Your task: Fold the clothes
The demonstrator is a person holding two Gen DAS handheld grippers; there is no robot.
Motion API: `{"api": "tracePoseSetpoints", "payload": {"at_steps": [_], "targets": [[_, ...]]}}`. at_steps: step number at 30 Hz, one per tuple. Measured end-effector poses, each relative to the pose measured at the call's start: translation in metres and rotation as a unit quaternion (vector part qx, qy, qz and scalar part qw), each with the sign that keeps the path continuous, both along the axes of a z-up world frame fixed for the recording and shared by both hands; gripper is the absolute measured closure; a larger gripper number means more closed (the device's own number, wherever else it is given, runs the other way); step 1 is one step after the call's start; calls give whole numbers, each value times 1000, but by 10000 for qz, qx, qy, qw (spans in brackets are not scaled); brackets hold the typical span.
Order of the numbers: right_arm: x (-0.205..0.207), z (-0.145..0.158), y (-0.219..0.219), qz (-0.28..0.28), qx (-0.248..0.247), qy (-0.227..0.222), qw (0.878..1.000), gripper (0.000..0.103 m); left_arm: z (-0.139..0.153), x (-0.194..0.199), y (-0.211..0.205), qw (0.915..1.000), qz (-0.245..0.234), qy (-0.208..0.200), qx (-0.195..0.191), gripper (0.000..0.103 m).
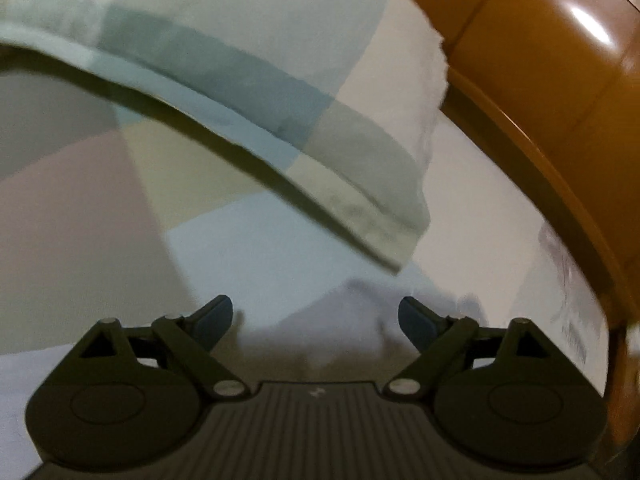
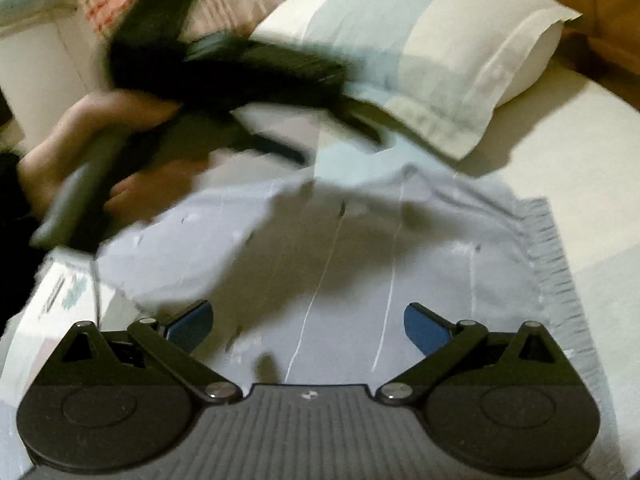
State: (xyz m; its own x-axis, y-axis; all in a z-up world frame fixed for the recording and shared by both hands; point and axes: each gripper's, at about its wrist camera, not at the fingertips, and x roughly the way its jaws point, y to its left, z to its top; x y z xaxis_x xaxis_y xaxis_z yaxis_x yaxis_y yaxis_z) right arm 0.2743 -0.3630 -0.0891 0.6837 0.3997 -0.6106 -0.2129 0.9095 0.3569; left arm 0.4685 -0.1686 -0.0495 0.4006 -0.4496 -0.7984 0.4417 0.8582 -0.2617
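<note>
Right gripper (image 2: 308, 326) agape over garment (image 2: 320, 264), print seemingly illegible.

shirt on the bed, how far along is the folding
Done: the pale shirt lies spread on the bed sheet below the pillow; its left part looks turned over, though blur makes that uncertain. In hand: nothing. The right gripper hovers over the shirt with jaws open and empty, and the left gripper is open too, facing the pillow. Left: most of the folding, it seems.
</note>
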Motion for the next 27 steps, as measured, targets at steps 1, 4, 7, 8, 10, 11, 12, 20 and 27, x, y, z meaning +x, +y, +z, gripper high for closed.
{"api": "tracePoseSetpoints", "payload": {"at_steps": [1,4,7,8,10,11,12,20,27], "targets": [[0,2,-2,-49,28,-65,10000,0,5,-11,13,9998,-29,-124,128,13],[-5,13,-5,-140,-10,-434,9990,11,3,-45,50,9981,87,-378,485,12],[-7,24,-5,-201,-330,-803,9960,33,-18,-74,83,9957,208,-380,816,12],[-3,26,-5,-271,-502,-848,9948,33,-28,-82,92,9951,237,-332,903,12],[7,29,-7,-351,-906,-869,9915,41,-45,-98,107,9942,276,-323,987,12],[14,31,-9,-347,-1101,-848,9897,42,-47,-105,112,9944,246,-492,899,12],[24,33,-11,-273,-1282,-828,9879,43,-47,-108,114,9944,215,-571,862,12],[121,14,-18,622,-2070,-141,9763,62,-42,-105,122,9956,41,-387,856,12],[148,-4,-4,1208,-2463,71,9616,101,-46,-109,122,9957,-92,-480,790,12]]}}
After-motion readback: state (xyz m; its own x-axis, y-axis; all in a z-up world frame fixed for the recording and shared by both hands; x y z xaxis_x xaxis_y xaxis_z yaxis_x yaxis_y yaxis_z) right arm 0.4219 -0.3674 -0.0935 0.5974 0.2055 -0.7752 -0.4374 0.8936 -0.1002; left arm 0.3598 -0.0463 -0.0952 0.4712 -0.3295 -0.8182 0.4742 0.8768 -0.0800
